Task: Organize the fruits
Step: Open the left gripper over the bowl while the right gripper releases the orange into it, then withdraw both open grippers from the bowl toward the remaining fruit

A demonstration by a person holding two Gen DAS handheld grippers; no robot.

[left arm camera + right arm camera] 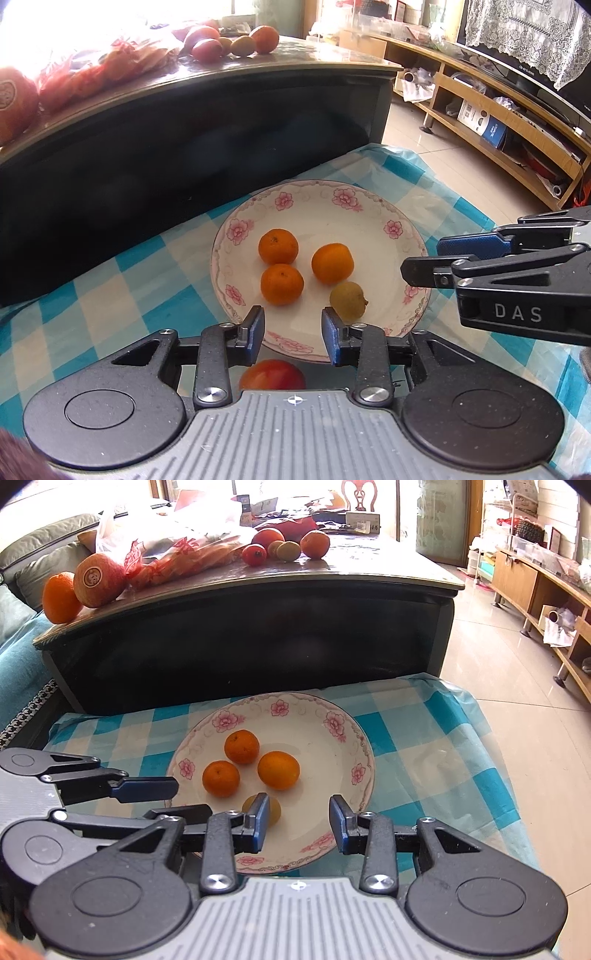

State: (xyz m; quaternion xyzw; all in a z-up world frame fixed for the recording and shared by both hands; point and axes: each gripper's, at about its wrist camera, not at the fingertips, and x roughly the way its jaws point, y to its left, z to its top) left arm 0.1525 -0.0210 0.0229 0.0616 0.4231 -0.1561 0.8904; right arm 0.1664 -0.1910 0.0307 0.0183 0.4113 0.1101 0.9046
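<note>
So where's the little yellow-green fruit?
On the flowered plate, at its near edge beside the three oranges, the yellow-green fruit sits just beyond the left gripper.

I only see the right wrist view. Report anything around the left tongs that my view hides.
Observer: A round red fruit shows beneath the left tongs, on the near side of the rim of the flowered white plate.
Operator: Describe the yellowish fruit that is half hidden for me.
Observer: The small yellow-green fruit is whole, with a stub at one end. It lies on the plate, apart from the three orange tangerines.
Operator: Report the left tongs' gap.
Observer: It is open, with nothing between the blue pads.
</note>
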